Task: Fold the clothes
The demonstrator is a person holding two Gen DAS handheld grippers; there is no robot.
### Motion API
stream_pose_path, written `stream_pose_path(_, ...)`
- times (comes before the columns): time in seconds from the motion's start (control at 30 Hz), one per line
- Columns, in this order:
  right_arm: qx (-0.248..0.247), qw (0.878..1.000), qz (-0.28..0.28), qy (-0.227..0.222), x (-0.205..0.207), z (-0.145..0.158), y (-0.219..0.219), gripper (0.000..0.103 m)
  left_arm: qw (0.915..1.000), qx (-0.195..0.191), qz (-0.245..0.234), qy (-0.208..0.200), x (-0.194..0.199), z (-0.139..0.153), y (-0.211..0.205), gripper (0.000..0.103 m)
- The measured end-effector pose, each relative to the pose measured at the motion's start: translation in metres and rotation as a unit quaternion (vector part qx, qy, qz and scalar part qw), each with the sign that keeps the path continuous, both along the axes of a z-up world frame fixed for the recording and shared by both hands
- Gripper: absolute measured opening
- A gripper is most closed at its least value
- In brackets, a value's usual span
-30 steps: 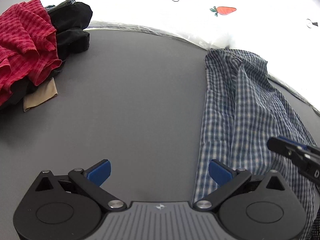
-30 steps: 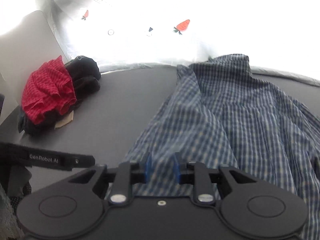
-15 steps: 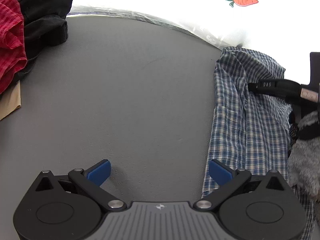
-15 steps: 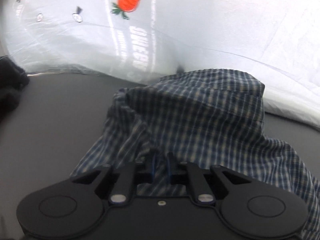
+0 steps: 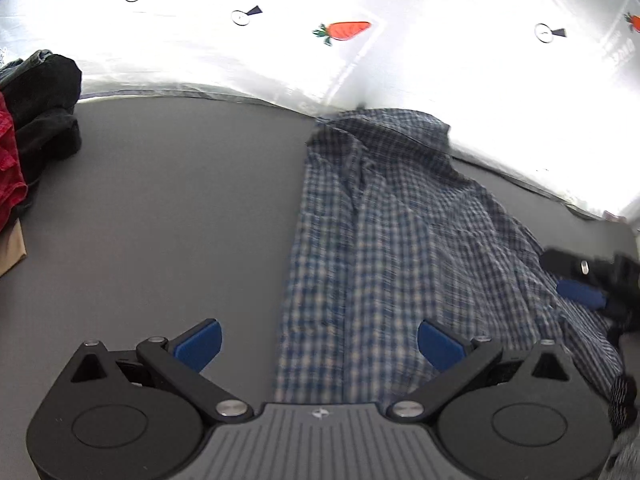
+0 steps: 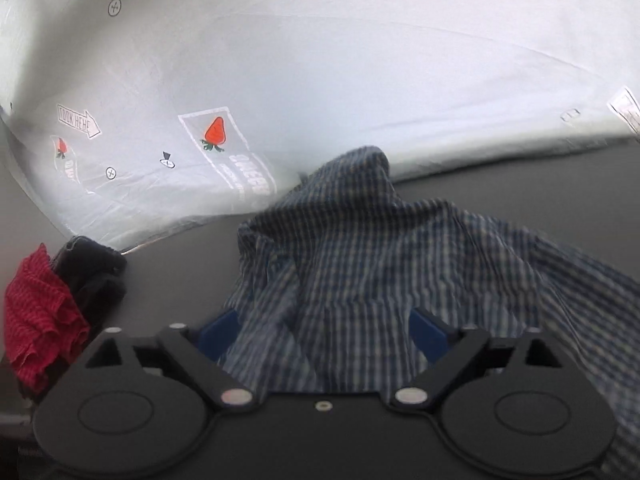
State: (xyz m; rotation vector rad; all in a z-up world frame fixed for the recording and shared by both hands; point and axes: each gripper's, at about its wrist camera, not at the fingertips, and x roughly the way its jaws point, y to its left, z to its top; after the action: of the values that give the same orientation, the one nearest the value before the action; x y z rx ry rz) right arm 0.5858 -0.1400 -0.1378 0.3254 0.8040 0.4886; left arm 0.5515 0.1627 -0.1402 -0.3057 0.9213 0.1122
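A blue and white checked shirt [image 5: 392,216] lies lengthwise on the grey table [image 5: 168,208], collar end against the white sheet at the back. My left gripper [image 5: 318,342] stands open over the shirt's near left edge, nothing pressed between its blue pads. My right gripper [image 6: 322,332] has its jaws opening wide; loose shirt cloth [image 6: 360,264] lies between the blue pads, which do not press on it. In the left wrist view the right gripper [image 5: 588,280] shows at the shirt's right edge.
A pile of red [image 6: 36,320] and black [image 5: 44,108] clothes sits at the table's left end, with a tan piece [image 5: 10,248] under it. A white sheet with carrot prints [image 5: 344,30] rises along the table's back edge.
My right gripper was shut on the shirt cloth and has let it go, jaws now wide, and it has swung back towards the near side. The left gripper shifted right, over the shirt's edge.
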Motion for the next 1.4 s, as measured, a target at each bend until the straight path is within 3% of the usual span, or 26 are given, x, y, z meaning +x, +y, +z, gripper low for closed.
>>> stream_pose_path(0.1,0.03,0.998,-0.044,0.032,-0.067,-0.013,-0.065,0.103,0.9994,-0.006,-0.033,0.007,-0.021,0.007,-0.034,0.103)
stream_pose_path(0.23,0.031,0.987,-0.154,0.036,-0.143,-0.029,-0.136,0.103,0.9956,0.015,-0.09,0.023,-0.05,0.008,-0.09,0.103)
stream_pose_path(0.33,0.043,0.974,-0.218,0.054,-0.172,-0.042,-0.184,0.103,0.9909,0.022,-0.126,0.042,-0.065,-0.006,-0.127,0.103)
stream_pose_path(0.43,0.034,0.964,-0.259,0.05,-0.189,-0.046,-0.225,0.103,0.9855,0.055,-0.14,0.077,-0.069,-0.033,-0.153,0.103)
stream_pose_path(0.5,0.036,0.957,-0.285,0.048,-0.197,-0.047,-0.25,0.103,0.9854,0.068,-0.12,0.1,-0.065,-0.049,-0.158,0.103)
stream_pose_path(0.6,0.043,0.945,-0.319,0.052,-0.202,-0.05,-0.285,0.103,0.9888,0.068,-0.078,0.108,-0.064,-0.06,-0.158,0.103)
stream_pose_path(0.8,0.023,0.916,-0.394,0.064,-0.186,-0.062,-0.333,0.096,0.9855,0.104,-0.061,0.119,-0.057,-0.065,-0.17,0.103)
stream_pose_path(0.9,-0.022,0.906,-0.421,0.051,-0.17,-0.062,-0.344,0.09,0.985,0.101,-0.045,0.132,-0.05,-0.063,-0.17,0.103)
stream_pose_path(1.0,-0.058,0.904,-0.422,0.039,-0.146,-0.065,-0.349,0.085,0.983,0.1,-0.056,0.143,-0.042,-0.063,-0.168,0.103)
stream_pose_path(1.13,-0.043,0.898,-0.434,0.053,-0.115,-0.076,-0.356,0.077,0.9809,0.099,-0.07,0.152,-0.033,-0.063,-0.164,0.103)
stream_pose_path(1.2,-0.038,0.895,-0.441,0.061,-0.104,-0.079,-0.357,0.077,0.9803,0.099,-0.074,0.154,-0.028,-0.063,-0.162,0.103)
stream_pose_path(1.4,-0.085,0.899,-0.427,0.053,-0.096,-0.082,-0.345,0.077,0.9825,0.101,-0.066,0.142,-0.028,-0.064,-0.16,0.103)
